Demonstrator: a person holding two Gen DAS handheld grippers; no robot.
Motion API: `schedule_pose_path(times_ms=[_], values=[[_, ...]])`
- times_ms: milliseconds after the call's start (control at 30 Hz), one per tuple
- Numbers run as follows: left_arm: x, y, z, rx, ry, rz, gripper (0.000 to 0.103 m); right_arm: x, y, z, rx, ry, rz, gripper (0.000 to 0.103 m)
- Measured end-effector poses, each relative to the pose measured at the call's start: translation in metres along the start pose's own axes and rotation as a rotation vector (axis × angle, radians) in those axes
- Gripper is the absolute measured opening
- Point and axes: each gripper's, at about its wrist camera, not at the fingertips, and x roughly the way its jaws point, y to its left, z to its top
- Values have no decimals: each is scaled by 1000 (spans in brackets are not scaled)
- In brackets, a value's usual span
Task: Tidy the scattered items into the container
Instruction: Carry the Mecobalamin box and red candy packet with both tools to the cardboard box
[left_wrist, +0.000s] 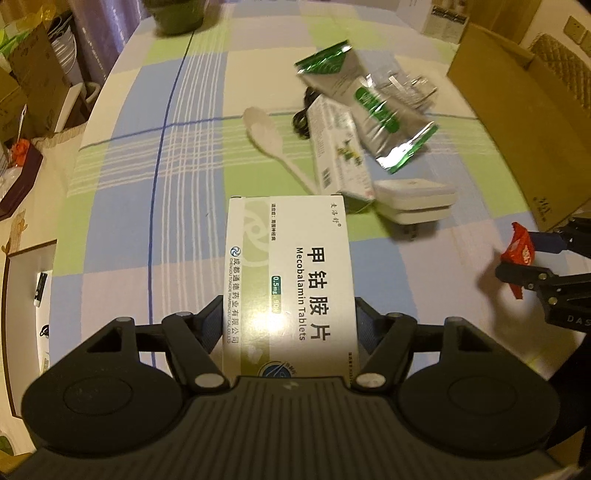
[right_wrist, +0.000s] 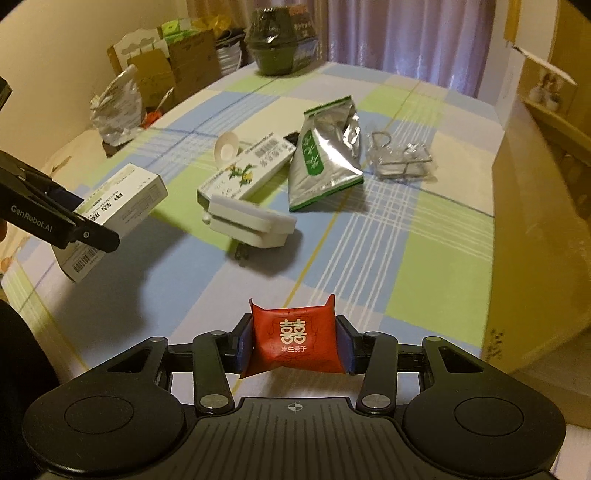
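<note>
My left gripper (left_wrist: 290, 325) is shut on a white Mecobalamin tablet box (left_wrist: 291, 273), held above the checked tablecloth; the same box (right_wrist: 122, 199) shows at the left of the right wrist view. My right gripper (right_wrist: 294, 343) is shut on a small red candy packet (right_wrist: 294, 338), also seen at the right edge as the red packet (left_wrist: 519, 254). Scattered on the table lie a white spoon (left_wrist: 271, 142), a long medicine box (left_wrist: 338, 151), a silver-green foil pouch (left_wrist: 373, 107), a white plug adapter (left_wrist: 417, 201) and a clear wire holder (right_wrist: 402, 158). The cardboard box (left_wrist: 517, 122) stands at the right.
A dark green tub (right_wrist: 282, 40) stands at the table's far end. Cardboard boxes and bags (right_wrist: 162, 74) crowd the floor past the left edge, with a crumpled foil bag (right_wrist: 118, 107). A black cable (left_wrist: 304, 118) lies under the long box.
</note>
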Motion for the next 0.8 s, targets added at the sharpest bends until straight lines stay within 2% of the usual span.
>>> schedule_pose_path(times_ms=[400, 800], values=[[-51, -52, 10, 75, -80, -59, 67, -65, -6, 9, 30, -83, -59, 48], [-78, -121, 24, 166, -132, -130, 67, -127, -38, 12, 78, -154, -136, 48]])
